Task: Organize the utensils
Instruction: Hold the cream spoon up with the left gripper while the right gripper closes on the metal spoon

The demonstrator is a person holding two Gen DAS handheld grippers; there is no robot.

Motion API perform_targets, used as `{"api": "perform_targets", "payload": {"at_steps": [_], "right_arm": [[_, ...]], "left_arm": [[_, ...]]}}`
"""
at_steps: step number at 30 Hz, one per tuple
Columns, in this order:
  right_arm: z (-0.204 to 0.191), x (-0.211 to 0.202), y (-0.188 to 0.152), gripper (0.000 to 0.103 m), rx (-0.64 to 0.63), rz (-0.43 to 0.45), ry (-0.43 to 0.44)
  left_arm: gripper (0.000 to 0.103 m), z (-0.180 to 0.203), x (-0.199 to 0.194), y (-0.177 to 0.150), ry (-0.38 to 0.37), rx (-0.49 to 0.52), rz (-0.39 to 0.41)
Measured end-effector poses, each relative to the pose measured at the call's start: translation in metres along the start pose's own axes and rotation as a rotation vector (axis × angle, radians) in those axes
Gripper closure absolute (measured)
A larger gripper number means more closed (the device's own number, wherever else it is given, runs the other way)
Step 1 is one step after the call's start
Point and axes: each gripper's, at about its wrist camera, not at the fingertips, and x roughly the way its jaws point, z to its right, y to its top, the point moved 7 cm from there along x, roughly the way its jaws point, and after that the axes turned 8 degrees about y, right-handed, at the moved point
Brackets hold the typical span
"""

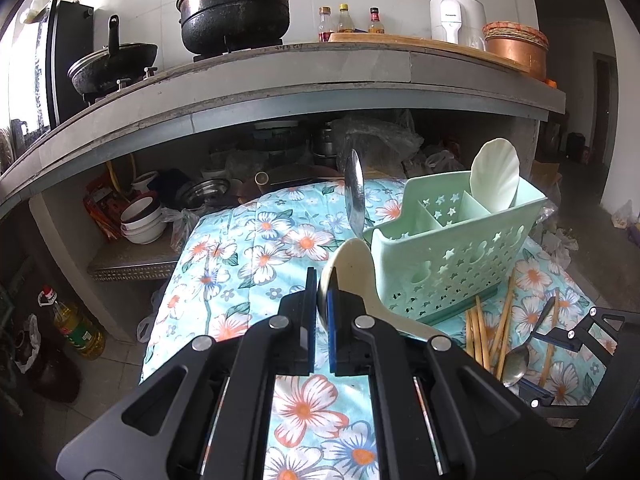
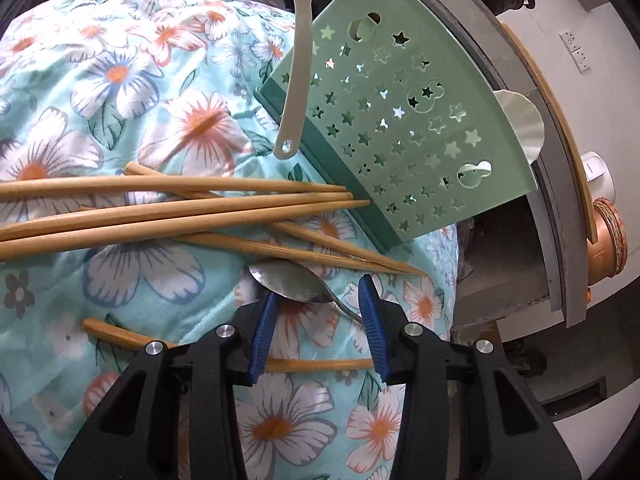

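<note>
Here, on a bench draped in a floral cloth (image 2: 120,80), the sorting of utensils is partly done. The left hand-held gripper (image 1: 322,304) is clamped shut on a cream plastic ladle (image 1: 352,264), its pads pinching the rim of the bowl while the handle trails off towards the right, in front of the green caddy (image 1: 452,248). The ladle looks light and stiff, but a pinch on a curved, smooth rim is likely a slippery hold that could pivot; the flat handle would probably be the surer place to take it.

The right hand-held gripper (image 2: 320,312) stands partly open with its blue pads on either side of a metal spoon (image 2: 292,280), which lies on the cloth near the bench's right edge; the pads do not appear to press on it yet. The spoon seems thin, hard and slick, lying low in soft fabric, so the narrow neck where bowl meets stem looks the best grasp, and the cloth may bunch up with it.

Just beyond the spoon, bamboo chopsticks (image 2: 180,204) lie scattered, their tips towards the caddy's base, one more under the right gripper. They look light and rigid, apt to roll. A white shell-shaped scoop (image 1: 496,176) already stands in the caddy's far compartment.
</note>
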Motion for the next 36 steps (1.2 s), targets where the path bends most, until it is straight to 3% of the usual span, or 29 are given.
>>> {"api": "perform_targets", "payload": {"at_steps": [4,6,23,36], "right_arm": [[0.003,-0.002,0.003,0.071,0.023,0.026,0.006],[-0.001,-0.001,0.002,0.086,0.009,0.021,0.006],[-0.028,0.004,-0.008,0.09,-0.236,-0.002,-0.091],[-0.021,-0.016,-0.003,0.096,-0.169,0.097,-0.16]], "left_arm": [[0.099,-0.001,0.001,-0.001,0.006,0.0,-0.005],[0.099,0.0,0.001,-0.001,0.005,0.002,-0.008],[0.099,0.003,-0.005,-0.001,-0.002,-0.003,-0.007],[0.099,-0.007,-0.02,0.005,0.009,-0.03,0.027]]}}
